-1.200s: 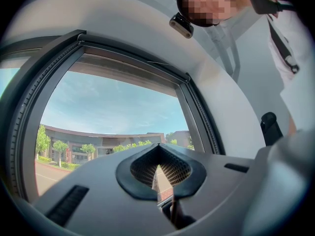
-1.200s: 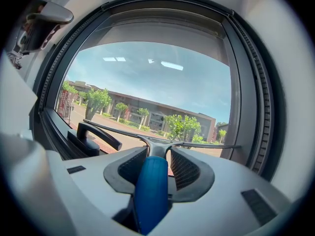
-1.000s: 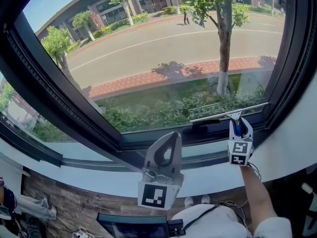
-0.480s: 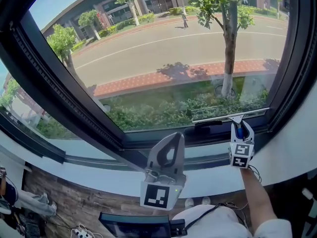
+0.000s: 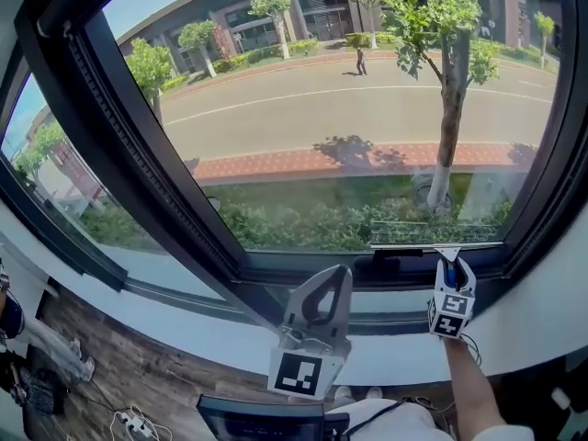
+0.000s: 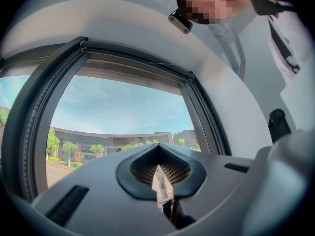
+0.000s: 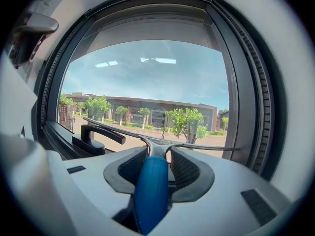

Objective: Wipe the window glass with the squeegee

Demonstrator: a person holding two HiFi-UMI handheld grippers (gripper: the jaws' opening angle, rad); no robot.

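Squeegee [image 5: 437, 244] blade flat against window glass [image 5: 349, 127] at bottom edge, beside latch handle [image 5: 390, 265]; blue grip clamped in my right claw [image 5: 447, 266] for firm stroke; my left claw [image 5: 315, 297] closed on nothing, parked by sill [image 5: 184, 327], out of way

The squeegee [image 5: 435, 245] shows only its blade in the head view, its blue handle being mostly buried between the jaws of the right gripper [image 5: 447, 263], and the window handle [image 5: 388, 265] below it merges with the dark window frame [image 5: 138, 154]. The right forearm [image 5: 469, 389] and a dark flat device [image 5: 262, 421] of unidentifiable kind are cut off by the bottom edge. The hand holding the left gripper [image 5: 333, 278] is hidden behind its marker cube [image 5: 299, 373], and the figure [image 5: 361, 60] on the road [image 5: 367, 99] is too small for detail.
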